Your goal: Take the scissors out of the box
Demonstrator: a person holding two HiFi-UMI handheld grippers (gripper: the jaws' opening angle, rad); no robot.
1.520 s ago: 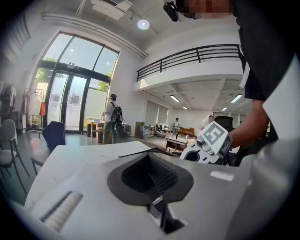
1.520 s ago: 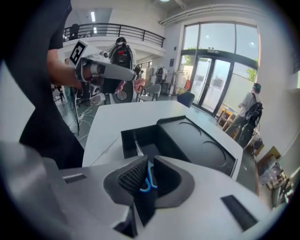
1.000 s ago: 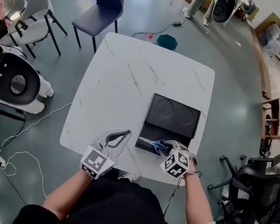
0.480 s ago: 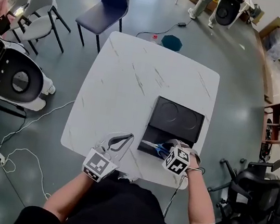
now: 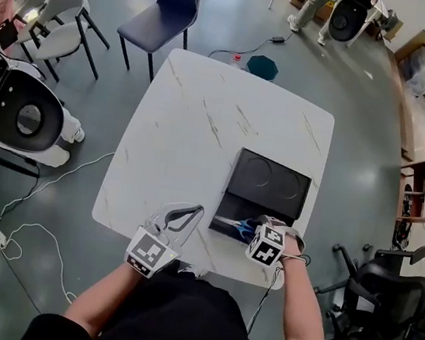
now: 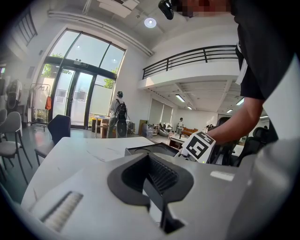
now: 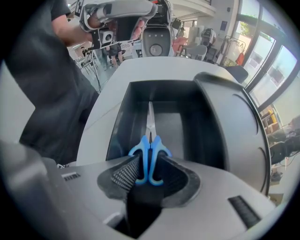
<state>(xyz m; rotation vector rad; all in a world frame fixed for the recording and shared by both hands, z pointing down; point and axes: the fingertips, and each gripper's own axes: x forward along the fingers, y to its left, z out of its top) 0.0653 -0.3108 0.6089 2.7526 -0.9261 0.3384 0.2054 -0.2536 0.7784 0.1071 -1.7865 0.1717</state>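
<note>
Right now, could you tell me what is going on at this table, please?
A person at the white table holds a gripper in each hand and is getting the scissors out of the black box. The scissors lie in the box's near compartment. The right gripper points down at them; its jaws have just been opening and stand wide, with the blue handles between them. The left gripper is shut and empty by the table's near edge.

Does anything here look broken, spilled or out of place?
Nothing stands out. The scissors lie straight, blades shut, in the black box on the white table. The right gripper has just been opening its jaws, with the blue handles between them.
</note>
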